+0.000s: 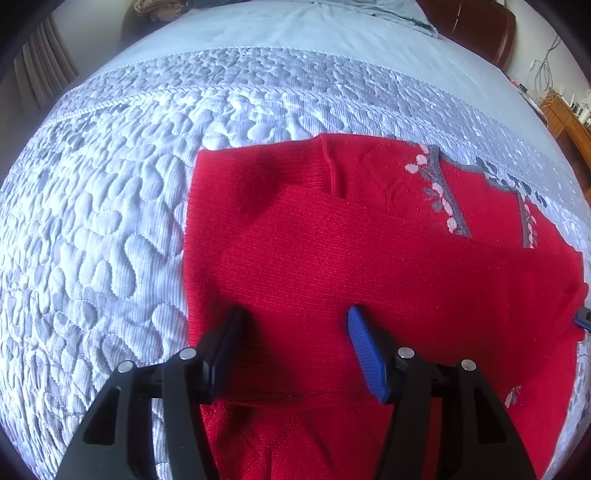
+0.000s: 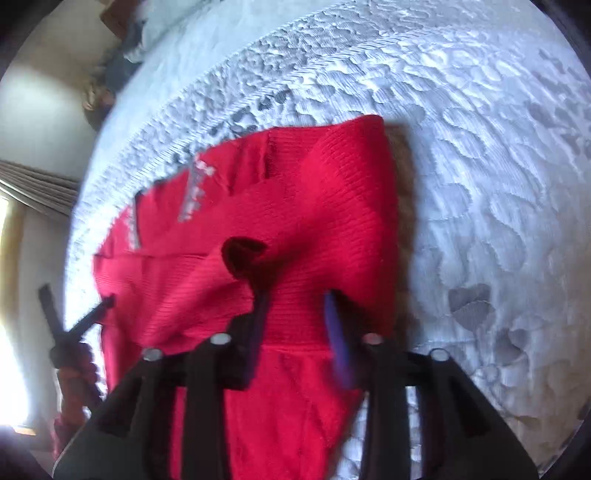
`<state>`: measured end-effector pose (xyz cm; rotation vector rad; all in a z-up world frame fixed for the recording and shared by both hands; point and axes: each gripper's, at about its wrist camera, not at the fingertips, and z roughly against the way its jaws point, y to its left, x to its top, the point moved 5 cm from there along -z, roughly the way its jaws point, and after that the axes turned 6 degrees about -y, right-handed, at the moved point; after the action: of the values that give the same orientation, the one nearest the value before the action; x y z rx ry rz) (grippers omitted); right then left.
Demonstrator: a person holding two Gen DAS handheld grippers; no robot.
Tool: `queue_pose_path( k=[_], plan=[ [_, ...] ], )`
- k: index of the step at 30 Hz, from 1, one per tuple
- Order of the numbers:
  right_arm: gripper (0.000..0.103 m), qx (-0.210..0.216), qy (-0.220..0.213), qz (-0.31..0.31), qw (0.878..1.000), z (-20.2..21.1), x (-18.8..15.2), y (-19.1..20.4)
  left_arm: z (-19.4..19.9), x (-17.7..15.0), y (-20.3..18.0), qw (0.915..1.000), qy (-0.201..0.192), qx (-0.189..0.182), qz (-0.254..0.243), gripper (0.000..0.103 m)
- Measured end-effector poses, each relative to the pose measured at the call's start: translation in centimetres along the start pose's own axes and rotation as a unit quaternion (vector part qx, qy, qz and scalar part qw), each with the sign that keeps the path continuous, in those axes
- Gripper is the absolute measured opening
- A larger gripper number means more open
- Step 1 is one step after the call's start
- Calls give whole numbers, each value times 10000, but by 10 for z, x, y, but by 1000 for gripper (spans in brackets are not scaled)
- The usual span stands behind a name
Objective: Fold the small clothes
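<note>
A small red knit sweater with grey and pink trim lies partly folded on the bed; it also shows in the right wrist view, blurred. My left gripper is open just above the sweater's near part, with nothing between its blue pads. My right gripper is open over the sweater's near right part; a raised fold with a dark opening sits just ahead of its left finger. The left gripper shows at the sweater's left edge in the right wrist view.
The bed has a pale blue quilted cover around the sweater. A brown headboard and a wooden side table are far right. Curtains and a bright window are at the left.
</note>
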<state>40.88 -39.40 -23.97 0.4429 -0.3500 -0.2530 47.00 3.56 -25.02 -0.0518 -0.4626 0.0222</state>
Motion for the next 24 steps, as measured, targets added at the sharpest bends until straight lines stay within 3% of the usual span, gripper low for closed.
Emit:
queue_pose_path(
  k=[1,4,6,10,11,19,21,24],
  plan=[
    [47,54,-10,55,10000,-1,0,5,-1,1,-1,10000,7,19,2,60],
    [46,132,86,398,9991,-9,-2,24,-2,2,-4,10000,22,53,1,60],
    [41,54,106,620,9980,-19,-8,34,-4,3,-6,10000,25,74,-7,60],
    [12,-114,31,751,9971,-27,-6,42,-6,4,-8,9999,21,112,-22,60],
    [9,-62,20,722,9974,-24,-6,43,-6,4,-8,9999,21,107,-23,61],
    [3,610,-173,381,9973,25,-11,37,-7,3,-8,9999,-17,100,-39,61],
    [3,499,26,347,9981,25,-20,31,-6,1,-6,9999,-31,115,-58,61],
    [4,-209,399,487,9978,2,-37,17,-6,1,-8,9998,-57,180,-82,61]
  ],
)
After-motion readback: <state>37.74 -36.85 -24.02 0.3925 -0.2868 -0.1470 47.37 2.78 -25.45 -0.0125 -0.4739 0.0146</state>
